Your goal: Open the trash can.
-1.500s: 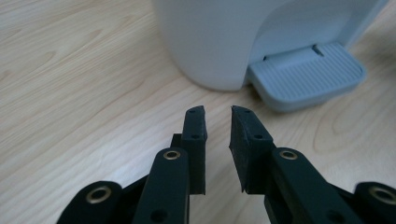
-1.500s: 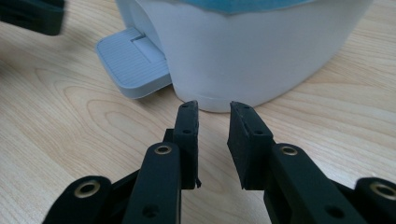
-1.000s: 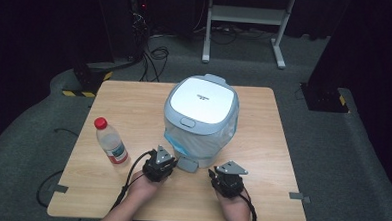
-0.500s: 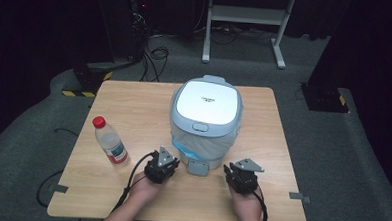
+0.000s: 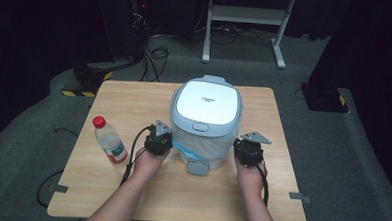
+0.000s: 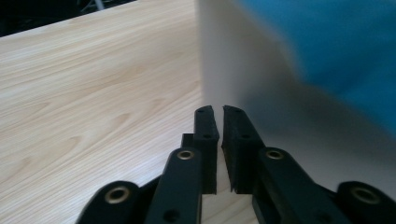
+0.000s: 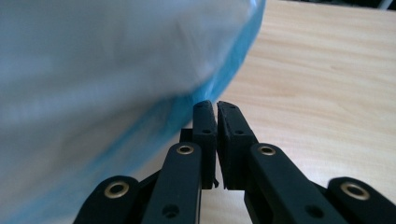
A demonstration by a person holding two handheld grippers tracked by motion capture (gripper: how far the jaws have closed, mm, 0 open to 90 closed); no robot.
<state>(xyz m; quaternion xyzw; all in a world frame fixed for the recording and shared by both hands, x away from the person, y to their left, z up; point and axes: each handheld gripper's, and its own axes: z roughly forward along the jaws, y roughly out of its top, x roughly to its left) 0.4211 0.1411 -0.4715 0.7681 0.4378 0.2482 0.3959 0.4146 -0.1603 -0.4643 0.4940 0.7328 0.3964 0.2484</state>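
A white-and-blue rice cooker (image 5: 206,118) sits mid-table, lid shut, between my two grippers. It has turned and slid slightly rightward over the last second, its front latch now facing me. My left gripper (image 5: 157,140) rests against its left flank, jaws pressed together on nothing. My right gripper (image 5: 249,149), also closed and empty, has swung wider to its right flank. A water bottle (image 5: 109,139) lies left of my left gripper. I judge I'm squaring the cooker up.

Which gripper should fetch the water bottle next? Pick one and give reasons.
Left. The left gripper sits on the rice cooker's bottle side, and the water bottle lies just beyond it over bare table. The right gripper would have to cross the cooker. Both have their fingers shut and hold nothing.
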